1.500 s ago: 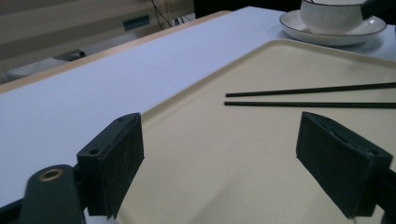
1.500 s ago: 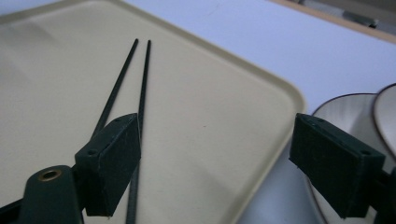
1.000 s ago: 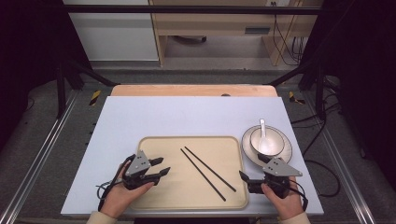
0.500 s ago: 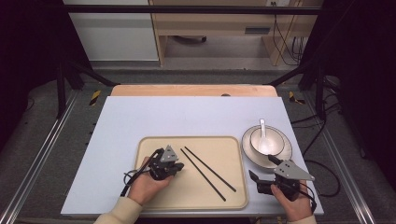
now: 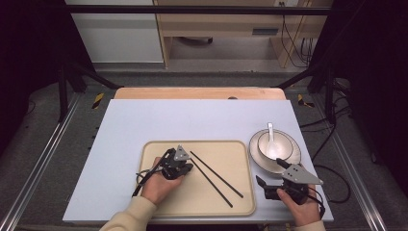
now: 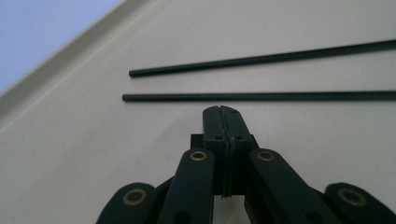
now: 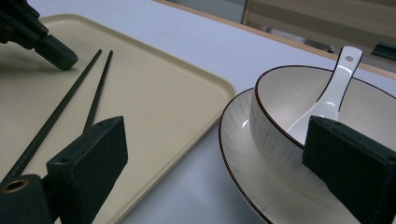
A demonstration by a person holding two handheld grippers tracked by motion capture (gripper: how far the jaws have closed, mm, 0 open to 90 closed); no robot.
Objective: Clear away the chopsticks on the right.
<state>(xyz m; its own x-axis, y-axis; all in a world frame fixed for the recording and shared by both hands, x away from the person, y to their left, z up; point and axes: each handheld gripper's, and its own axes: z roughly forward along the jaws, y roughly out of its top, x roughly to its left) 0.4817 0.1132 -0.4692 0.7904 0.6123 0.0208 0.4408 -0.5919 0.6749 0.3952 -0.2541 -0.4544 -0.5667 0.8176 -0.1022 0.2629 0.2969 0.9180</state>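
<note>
The left gripper [image 5: 186,167] sits low over the beige tray [image 5: 159,147], jaws clenched together on nothing, tips just short of the near ends of the two black chopsticks [image 5: 216,177]. In the left gripper view the tips [image 6: 222,111] are near the closer chopstick [image 6: 261,96], apart from it; the second chopstick [image 6: 261,58] lies just beyond, roughly parallel. Both lie flat on the tray, running diagonally toward its front right corner.

The right gripper [image 5: 260,181] rests at the front right of the desk [image 5: 192,115], jaws released and wide, between the tray edge and the plate [image 5: 255,156]. The plate carries a bowl [image 5: 284,144] with a white spoon [image 5: 271,134] leaning in it.

Risks, judged from this position:
- With the jaws still closed, any advance would push the near chopstick instead of grasping it, rolling it into its neighbour.
- The chopsticks are thin and lie flat; a grip started too high would close on air, and one too low would scrape the tray.
- The chopsticks are close together; wide jaws may catch both, or pinch one and flick the other.
- The right gripper is near the plate rim; a careless swing could knock the bowl and tip the spoon.
</note>
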